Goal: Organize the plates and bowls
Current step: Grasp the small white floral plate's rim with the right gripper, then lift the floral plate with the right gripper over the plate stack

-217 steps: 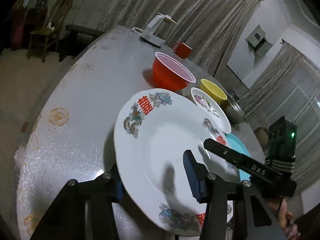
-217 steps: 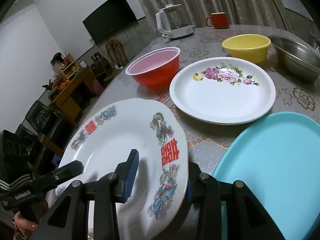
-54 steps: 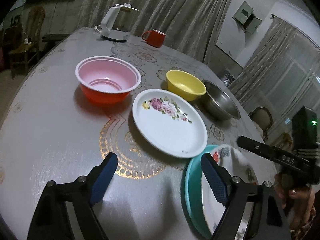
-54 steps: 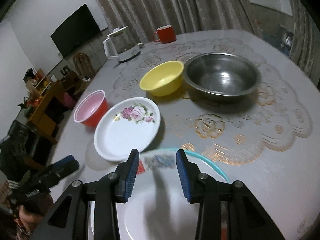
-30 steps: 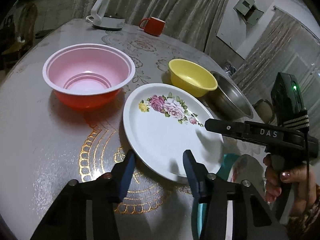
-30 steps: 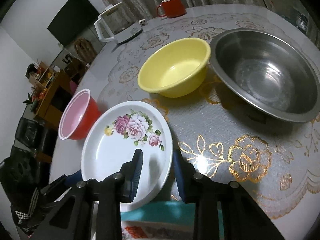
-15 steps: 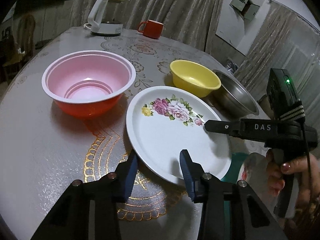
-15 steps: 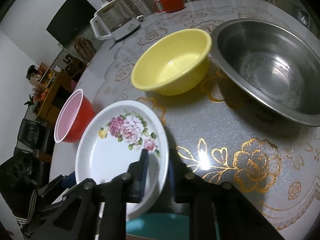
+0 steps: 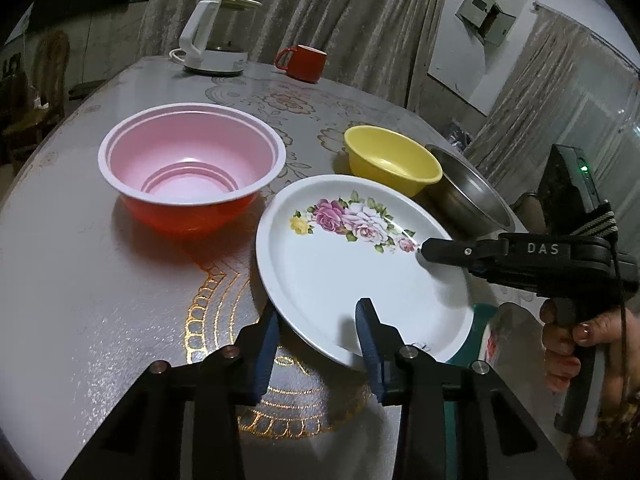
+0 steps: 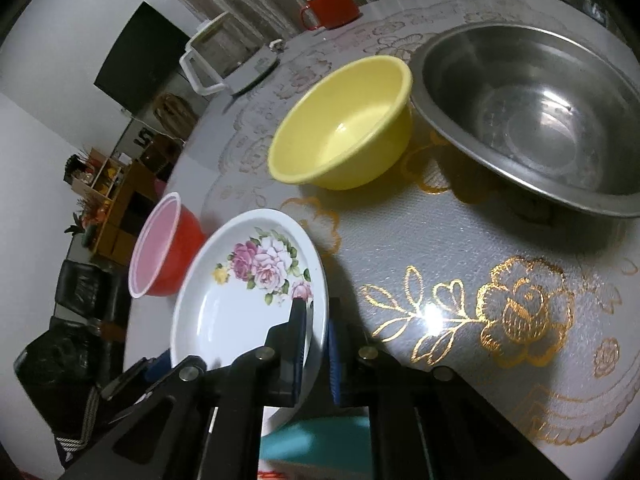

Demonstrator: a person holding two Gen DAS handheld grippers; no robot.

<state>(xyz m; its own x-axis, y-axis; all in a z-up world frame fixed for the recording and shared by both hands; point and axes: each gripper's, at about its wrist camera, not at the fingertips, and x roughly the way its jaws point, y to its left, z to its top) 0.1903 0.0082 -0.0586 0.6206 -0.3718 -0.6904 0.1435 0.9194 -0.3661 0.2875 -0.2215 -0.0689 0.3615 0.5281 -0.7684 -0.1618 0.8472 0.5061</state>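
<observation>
A white plate with pink roses (image 9: 340,272) lies between a pink-lined red bowl (image 9: 192,172) and a yellow bowl (image 9: 390,160). My right gripper (image 10: 316,312) is shut on the right rim of this plate (image 10: 240,312), one finger inside and one outside. It enters the left wrist view from the right (image 9: 426,249), held by a hand. My left gripper (image 9: 318,312) straddles the plate's near rim and its jaws are closing. Its pads stand apart from the rim.
A steel bowl (image 10: 532,112) sits right of the yellow bowl (image 10: 344,128). A teal plate (image 9: 476,332) with a decorated plate (image 9: 516,336) on it lies near right. A white kettle (image 9: 212,40) and a red mug (image 9: 304,62) stand at the round table's (image 9: 80,280) far side.
After the decorated plate was set on the teal one, both grippers came to the rose plate. The right jaws shut on its rim, the left jaws narrowed, and the plate now tilts.
</observation>
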